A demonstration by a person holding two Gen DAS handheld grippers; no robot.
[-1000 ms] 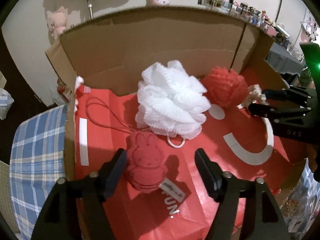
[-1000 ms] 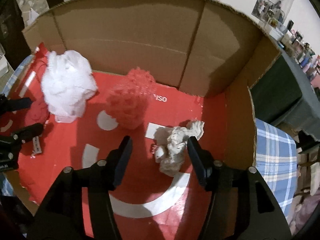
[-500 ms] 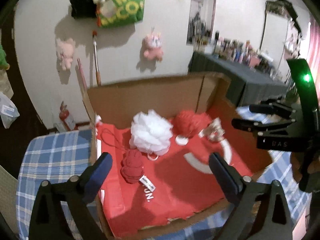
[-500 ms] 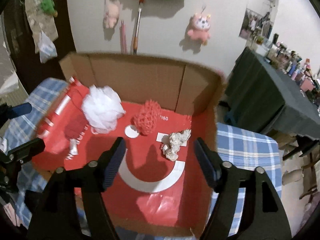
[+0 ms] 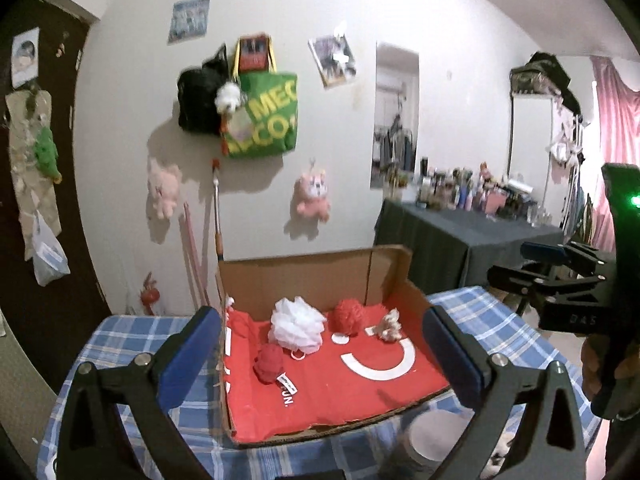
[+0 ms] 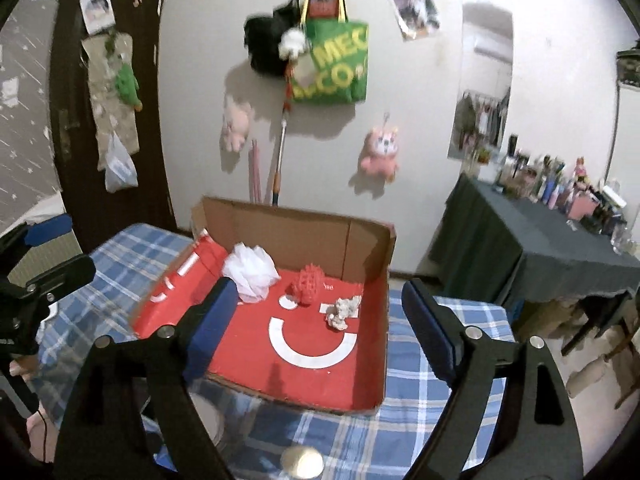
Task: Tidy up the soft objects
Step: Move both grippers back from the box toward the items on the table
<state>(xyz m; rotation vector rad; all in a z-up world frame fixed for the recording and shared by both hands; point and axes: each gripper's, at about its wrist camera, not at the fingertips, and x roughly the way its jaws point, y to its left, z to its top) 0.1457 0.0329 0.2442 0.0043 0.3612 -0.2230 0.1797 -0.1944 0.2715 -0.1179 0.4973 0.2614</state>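
Sitting in the open cardboard box [image 5: 394, 270] on its red liner [image 5: 336, 392] are your four soft things: the white mesh puff [image 5: 297, 323] at 12 o'clock, the red mesh ball [image 5: 349, 316] just right of it, the pale beige toy [image 5: 390, 325] at 2 o'clock, and the red plush [image 5: 269, 364] at 9 o'clock. Your left gripper [image 5: 320, 354] and right gripper [image 6: 316, 328] hang above the near rim, angled down; the jaws of both have just been opening, stand wide apart and clasp nothing. Blue plaid cloth [image 6: 436, 420] lies open around the box.
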